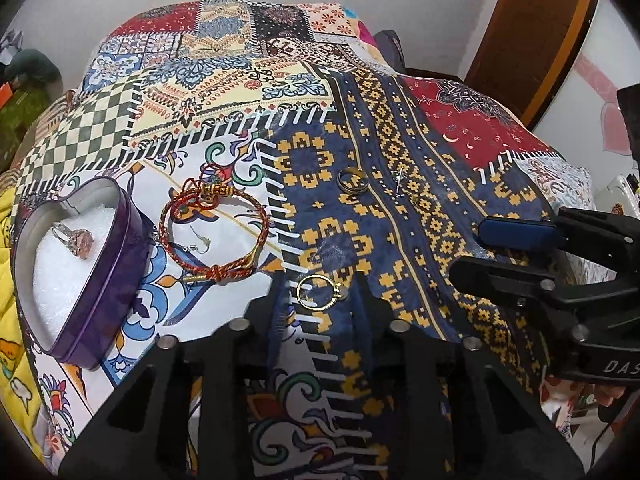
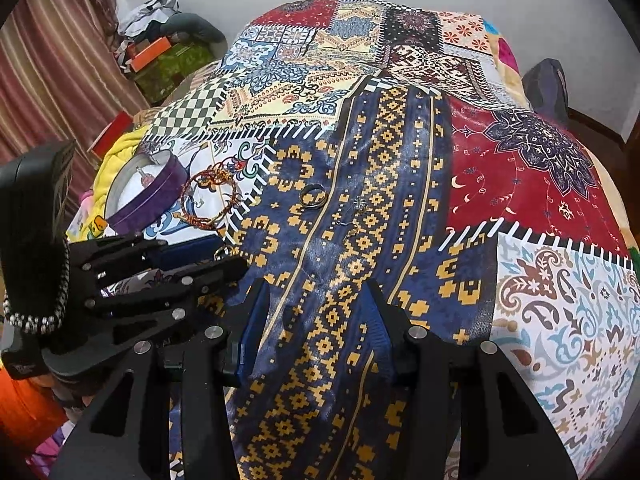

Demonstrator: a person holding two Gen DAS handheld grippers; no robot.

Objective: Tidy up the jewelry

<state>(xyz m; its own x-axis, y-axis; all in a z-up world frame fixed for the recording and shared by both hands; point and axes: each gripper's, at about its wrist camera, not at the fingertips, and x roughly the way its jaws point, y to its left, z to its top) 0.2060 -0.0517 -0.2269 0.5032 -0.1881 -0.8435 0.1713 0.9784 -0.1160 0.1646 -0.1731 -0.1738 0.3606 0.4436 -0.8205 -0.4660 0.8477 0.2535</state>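
A thin gold ring (image 1: pixel 318 293) lies flat on the patchwork cloth between the fingertips of my left gripper (image 1: pixel 318 285). A sliver of cloth shows beside the ring, so the jaws stand open around it. To the left stands a purple heart-shaped tin (image 1: pixel 100 280) with white padding and a pink-stone ring (image 1: pixel 78 242) inside. Beside the tin lie a red-and-gold thread bracelet (image 1: pixel 212 232) and a hook earring (image 1: pixel 200 244). Farther off rest a dark band ring (image 1: pixel 352 182) and a small silver earring (image 1: pixel 398 180). My right gripper (image 2: pixel 316 292) hovers open over the blue-and-yellow patch, with nothing between its fingers.
The patchwork cover (image 2: pixel 520 184) spans a bed. Boxes and crumpled items (image 2: pixel 160 56) pile up at the back left by a striped curtain (image 2: pixel 48 80). A wooden door (image 1: pixel 532 40) stands at the back right. A yellow cloth (image 1: pixel 8 260) lies left of the tin.
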